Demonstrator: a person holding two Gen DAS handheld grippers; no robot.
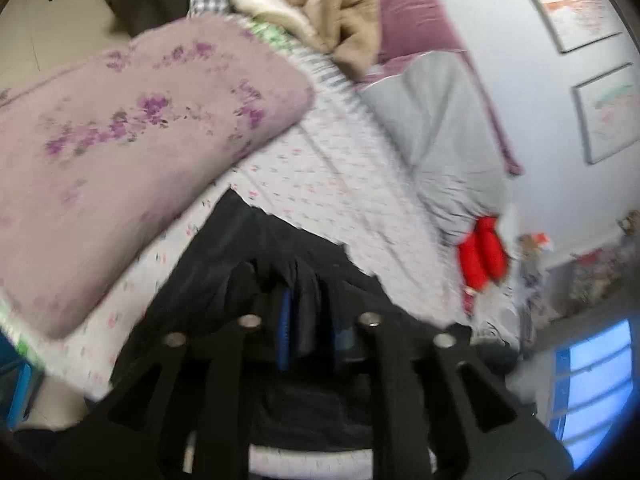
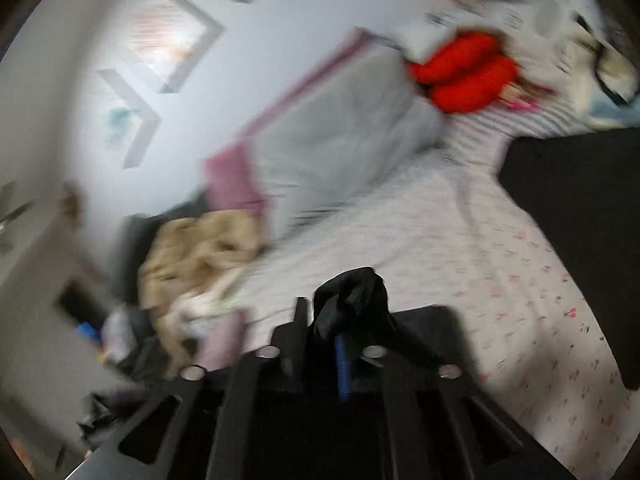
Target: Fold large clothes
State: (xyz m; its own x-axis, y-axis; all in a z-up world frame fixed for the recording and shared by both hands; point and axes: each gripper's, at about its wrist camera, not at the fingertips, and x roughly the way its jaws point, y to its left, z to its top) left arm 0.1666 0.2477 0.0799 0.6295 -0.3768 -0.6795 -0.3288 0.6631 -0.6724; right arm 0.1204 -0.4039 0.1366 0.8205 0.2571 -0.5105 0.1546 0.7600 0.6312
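A large black garment point(image 1: 256, 248) lies partly on the bed's white floral sheet point(image 1: 320, 176). My left gripper point(image 1: 308, 320) is shut on a bunched fold of it, with the cloth pinched between the blue pads. In the right wrist view my right gripper point(image 2: 324, 340) is shut on another bunched corner of the black garment point(image 2: 352, 296) and holds it above the sheet point(image 2: 500, 280). More of the black cloth point(image 2: 580, 216) lies flat at the right. Both views are blurred by motion.
A purple floral quilt point(image 1: 132, 160) lies folded at the left. A tan garment point(image 1: 344, 20) and a grey pillow point(image 1: 440, 120) sit near the headboard, with a red cushion point(image 1: 480, 256) beside them. Framed pictures point(image 1: 568, 4) hang on the wall.
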